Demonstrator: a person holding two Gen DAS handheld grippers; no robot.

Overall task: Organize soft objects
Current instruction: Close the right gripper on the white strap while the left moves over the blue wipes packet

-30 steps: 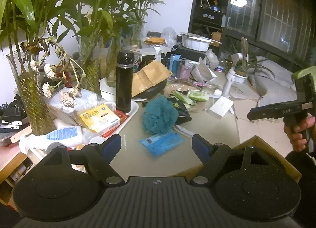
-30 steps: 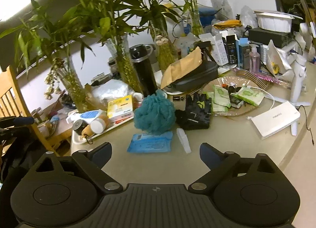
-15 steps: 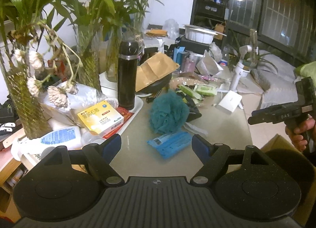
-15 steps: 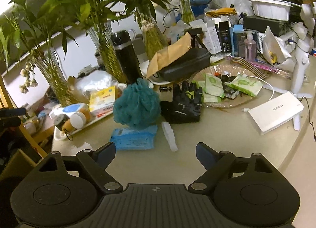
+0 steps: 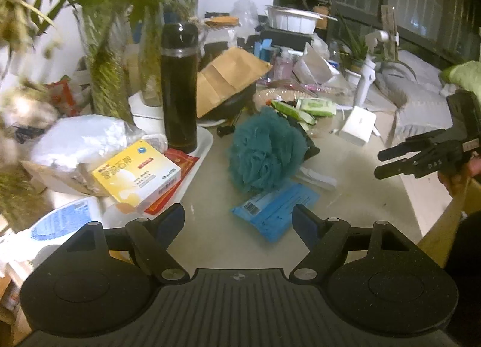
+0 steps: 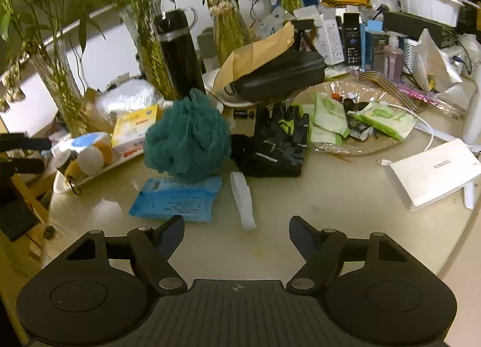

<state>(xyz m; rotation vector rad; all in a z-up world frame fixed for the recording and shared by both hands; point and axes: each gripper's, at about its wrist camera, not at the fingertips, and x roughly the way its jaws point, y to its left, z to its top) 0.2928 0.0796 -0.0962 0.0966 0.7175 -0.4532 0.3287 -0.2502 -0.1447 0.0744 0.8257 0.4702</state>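
In the left wrist view the left hand-held gripper fills the bottom of the frame, its two fingers spread wide with nothing between them but bare bench. The teal bath pouf sits at the centre of the frame, above the gap between the fingers and apart from both. A blue wipes packet lies flat just below the pouf, its lower end near the right finger without touching it. A yellow box lies to the left, beside a tall black flask.

In the right wrist view the right hand-held gripper is at the bottom centre, its jaws closing with only bench surface between them. The pouf lies above and left of the gap, resting on the upper edge of the wipes packet. A black glove lies touching the pouf's right side, and a white strip lies between packet and glove, just above the gap
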